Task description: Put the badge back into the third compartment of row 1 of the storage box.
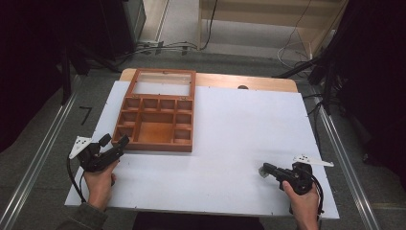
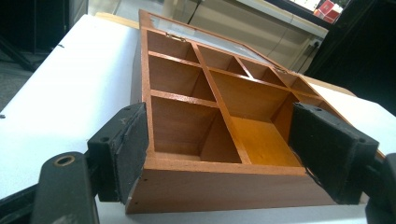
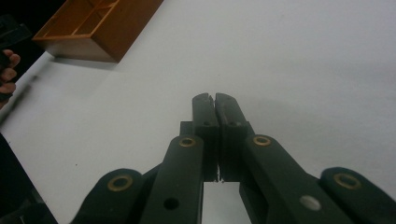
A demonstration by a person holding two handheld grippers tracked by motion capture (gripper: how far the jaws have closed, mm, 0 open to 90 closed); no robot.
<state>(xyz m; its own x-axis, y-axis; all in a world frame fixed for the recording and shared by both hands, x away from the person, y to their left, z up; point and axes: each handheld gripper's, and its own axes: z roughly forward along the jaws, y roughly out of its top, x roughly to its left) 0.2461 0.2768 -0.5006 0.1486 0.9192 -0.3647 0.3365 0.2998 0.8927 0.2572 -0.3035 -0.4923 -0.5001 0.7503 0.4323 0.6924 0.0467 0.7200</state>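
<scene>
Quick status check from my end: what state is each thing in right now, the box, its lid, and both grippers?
Wooden box: open, compartments empty, flat on the white table.
Glass lid: swung fully back, lying behind the box.
Left gripper: jaws open, at the box's near left corner.
Right gripper: jaws shut on nothing, low over the table.

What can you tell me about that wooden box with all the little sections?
The wooden box is a shallow reddish-brown tray split into small compartments around one large middle one, all empty. Its glass-paned lid lies open, flat behind it. It sits on the white tabletop at the left. The left tongs stand open around its near corner.
</scene>
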